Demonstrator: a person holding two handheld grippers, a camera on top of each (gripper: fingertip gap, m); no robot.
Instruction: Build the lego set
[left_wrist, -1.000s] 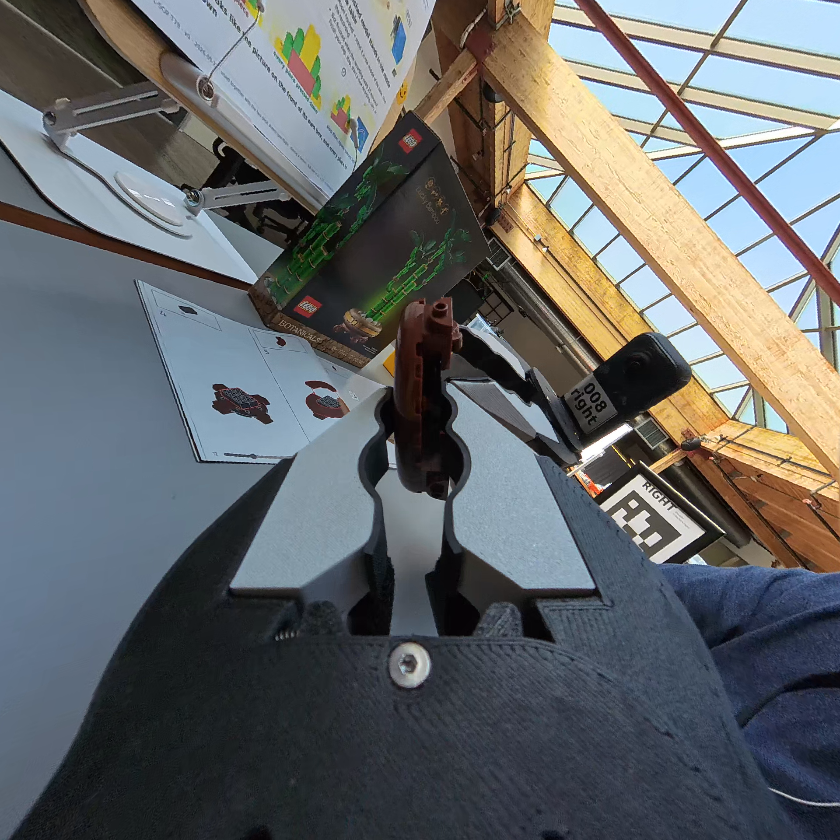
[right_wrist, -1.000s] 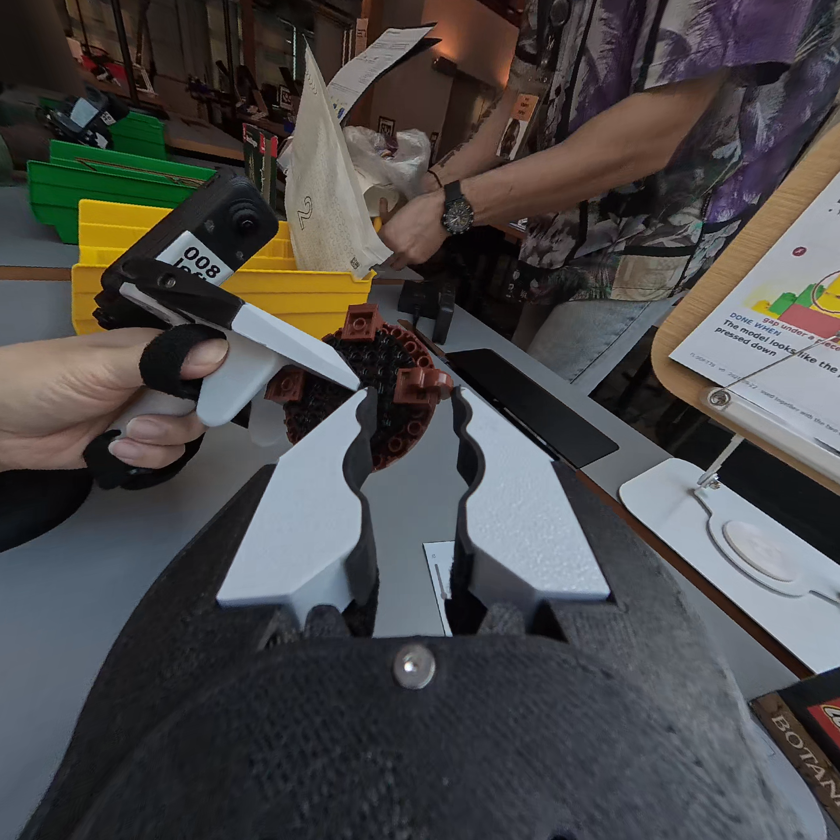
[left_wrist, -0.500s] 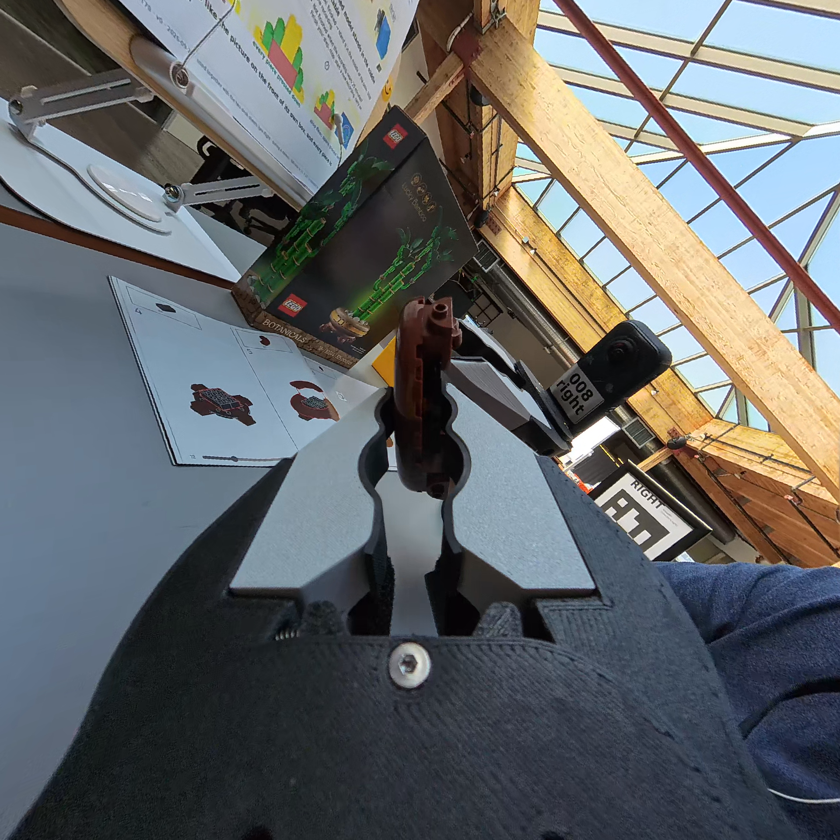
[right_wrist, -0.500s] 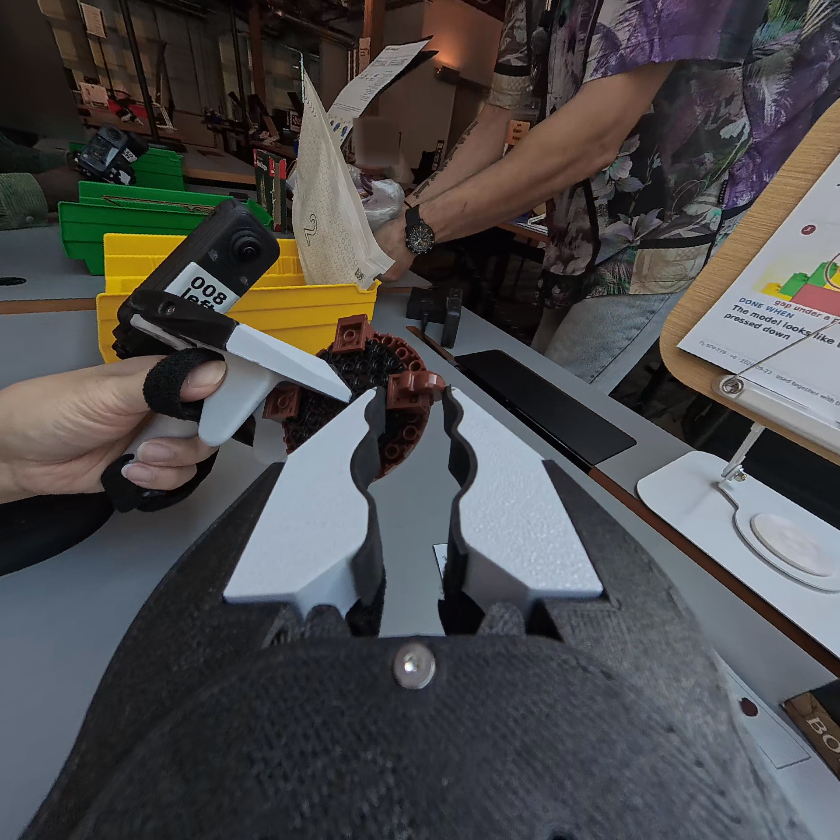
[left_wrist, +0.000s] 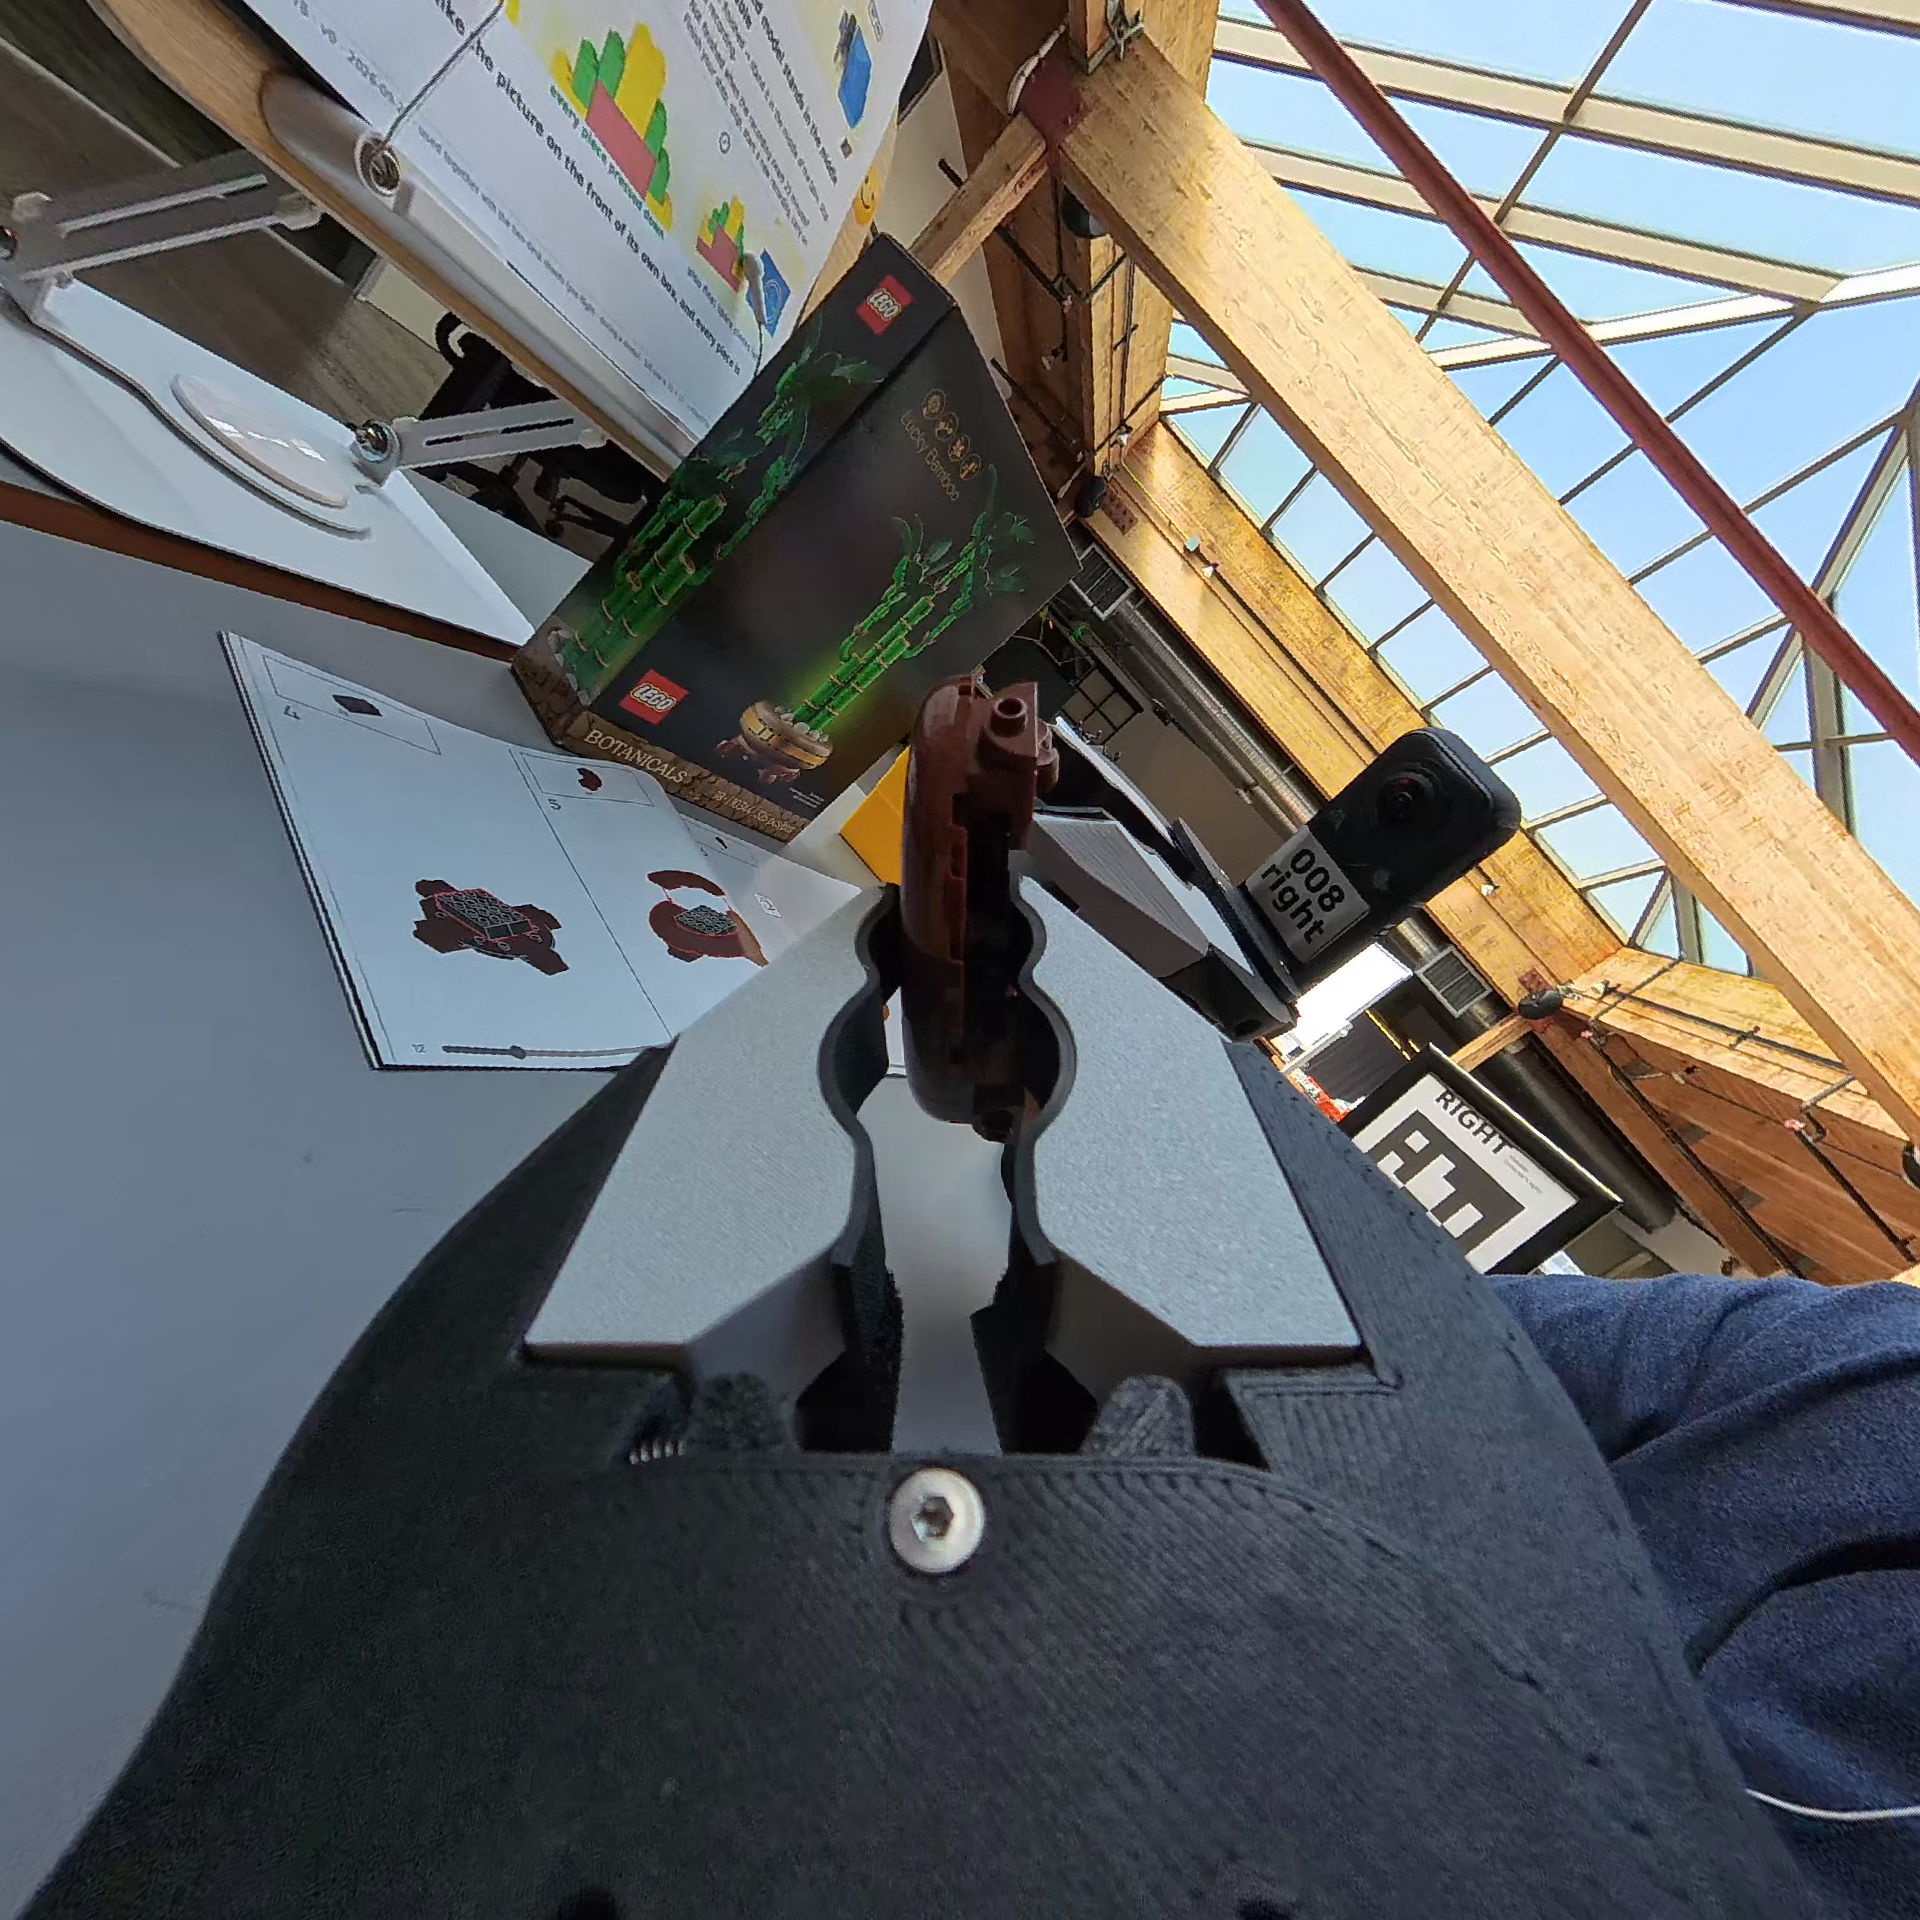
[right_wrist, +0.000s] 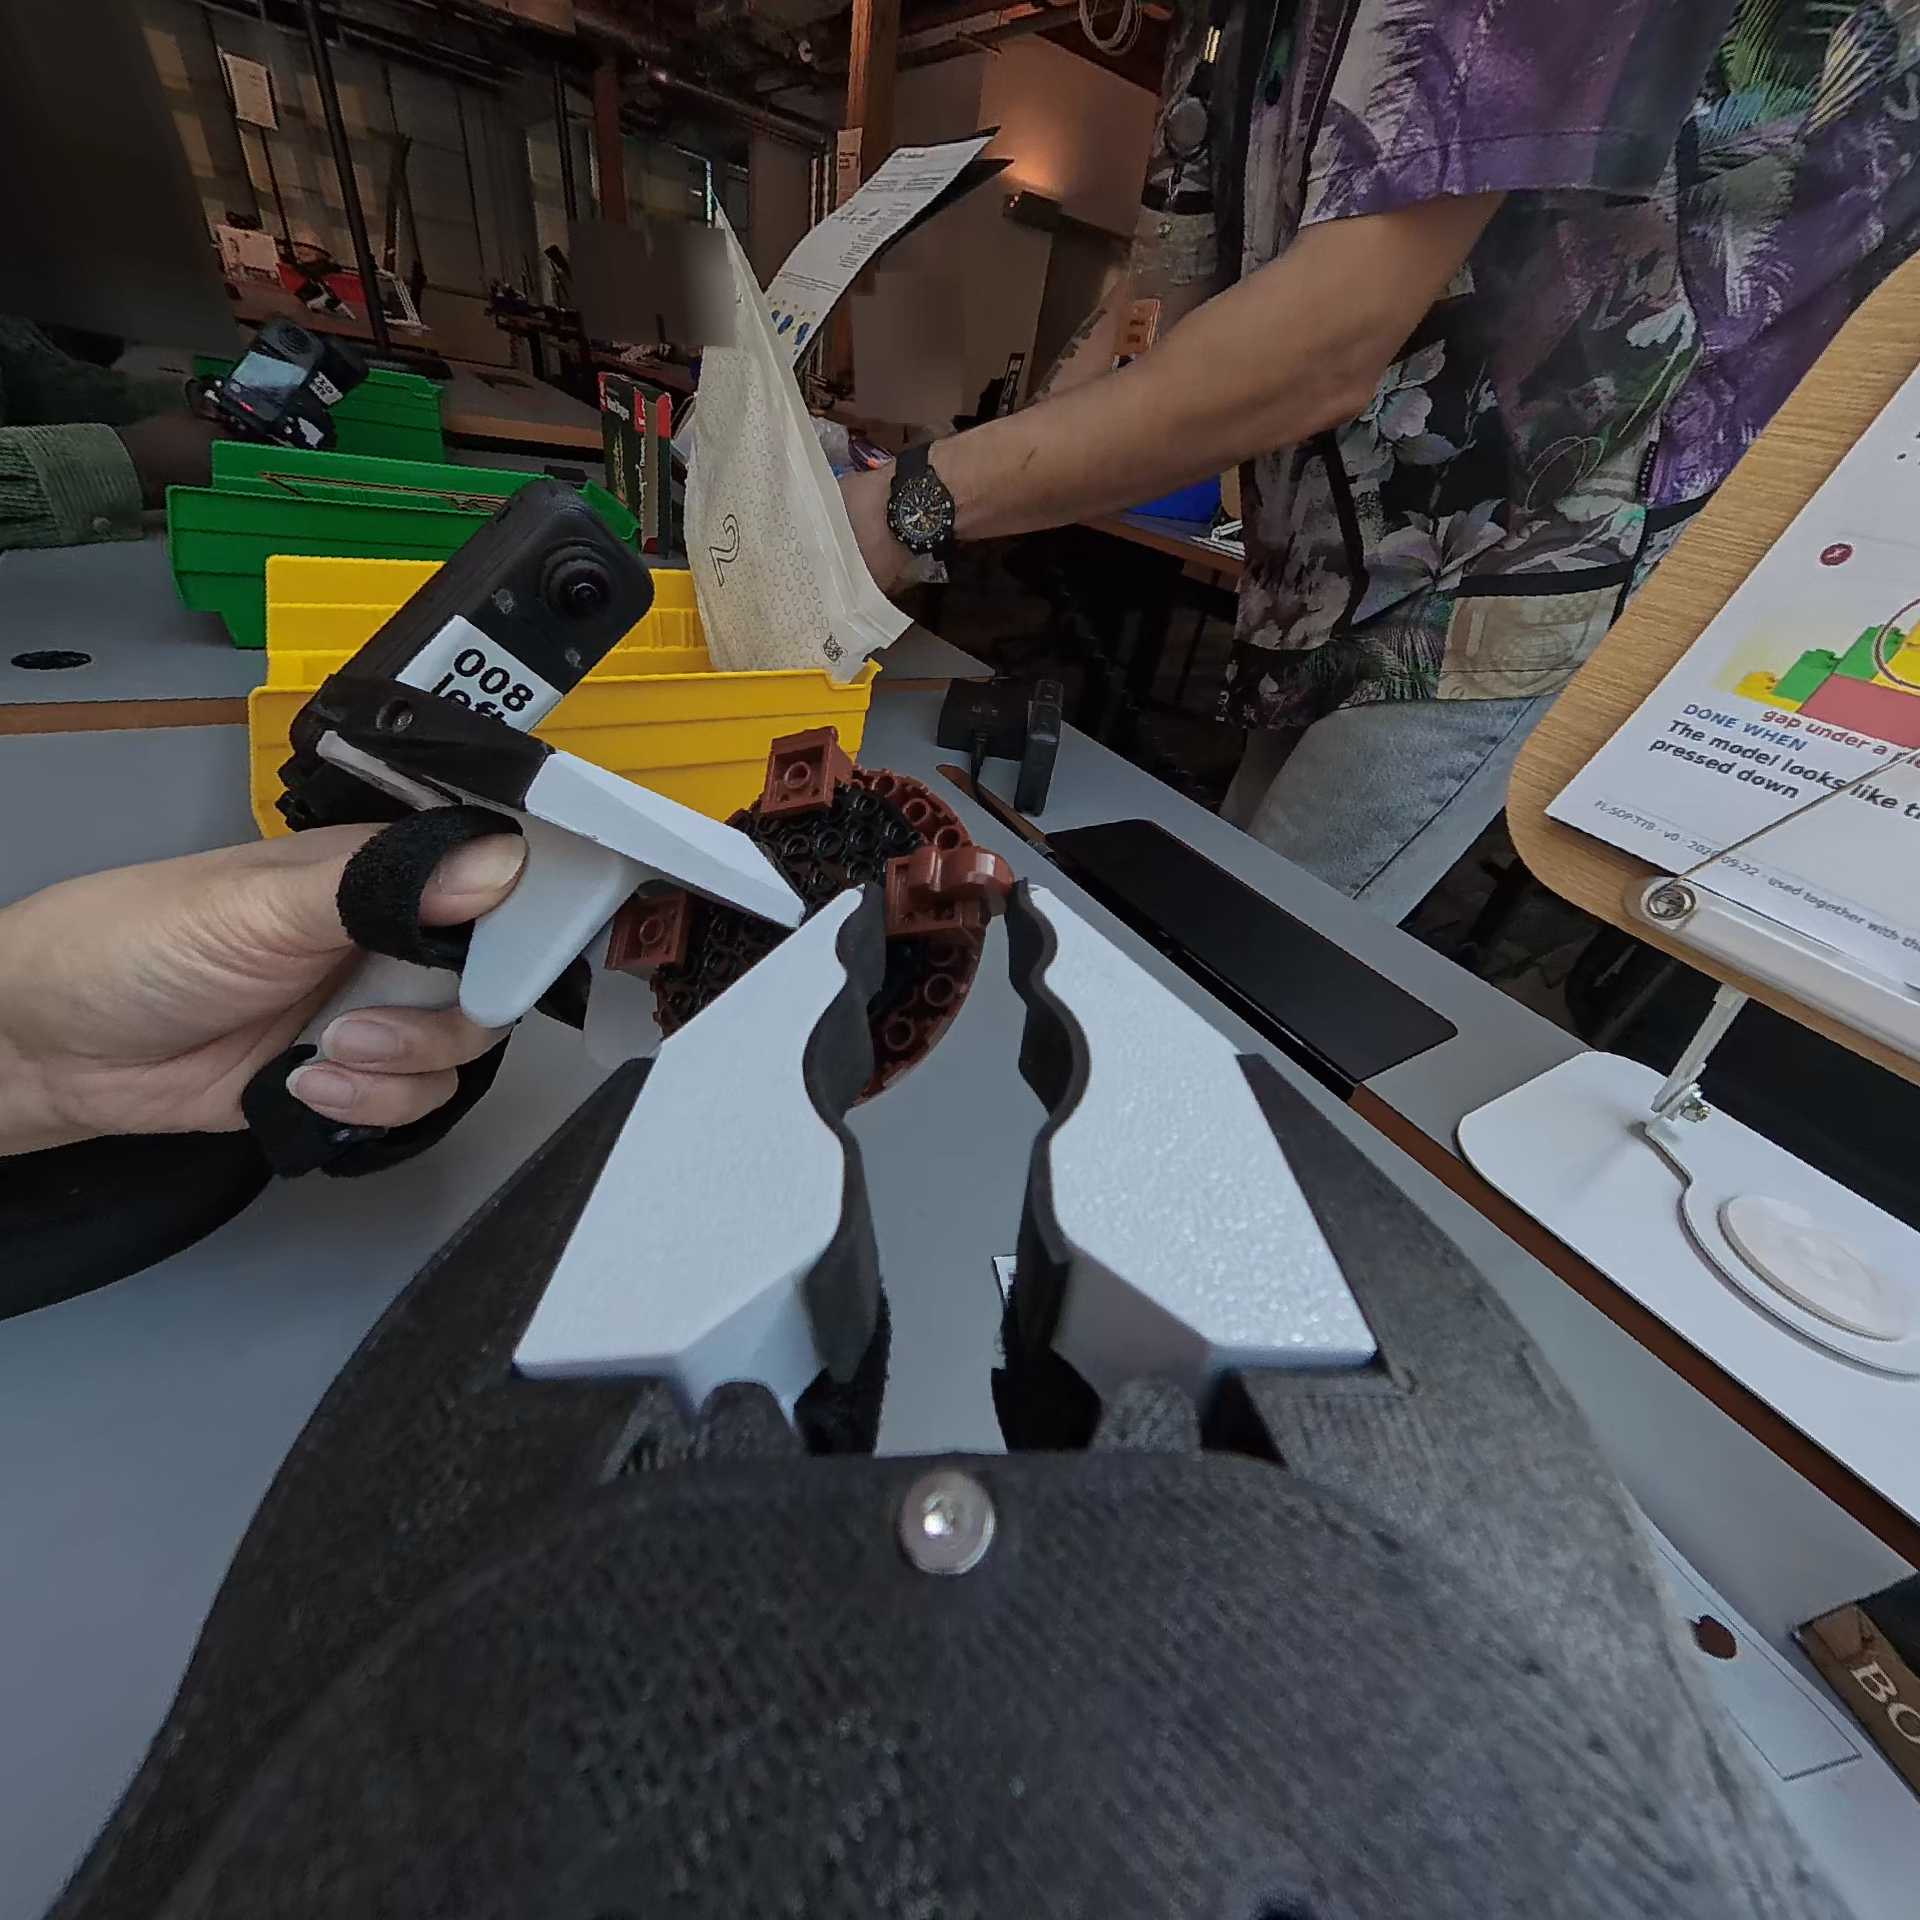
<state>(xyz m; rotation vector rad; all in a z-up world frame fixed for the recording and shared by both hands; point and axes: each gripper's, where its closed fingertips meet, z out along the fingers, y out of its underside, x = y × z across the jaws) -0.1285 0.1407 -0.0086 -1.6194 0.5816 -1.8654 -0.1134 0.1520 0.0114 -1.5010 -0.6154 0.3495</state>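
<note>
My left gripper (left_wrist: 961, 935) is shut on a round lego assembly (left_wrist: 966, 883) of reddish-brown and black pieces. It holds the assembly upright and edge-on above the grey table. In the right wrist view the assembly's studded face (right_wrist: 883, 997) points toward me, with the left gripper (right_wrist: 727, 883) clamping it from the left. My right gripper (right_wrist: 938, 906) has its fingertips closed around a small brown piece (right_wrist: 940, 883) on the assembly's right rim. The right gripper also shows behind the assembly in the left wrist view (left_wrist: 1122, 883).
An open instruction booklet (left_wrist: 468, 852) and the dark lego box (left_wrist: 790, 582) lie on the table. Yellow (right_wrist: 665, 707) and green bins (right_wrist: 312, 520) stand behind. A black pad (right_wrist: 1247, 966) and a board on a white stand (right_wrist: 1714, 675) are at right. A person holds a paper bag (right_wrist: 769, 520). My two grippers' fingertips are within a few centimetres of each other.
My right gripper's jaws have narrowed from wide open until they sit against the small brown piece on the assembly. The left gripper keeps holding the assembly, shifted only slightly.
</note>
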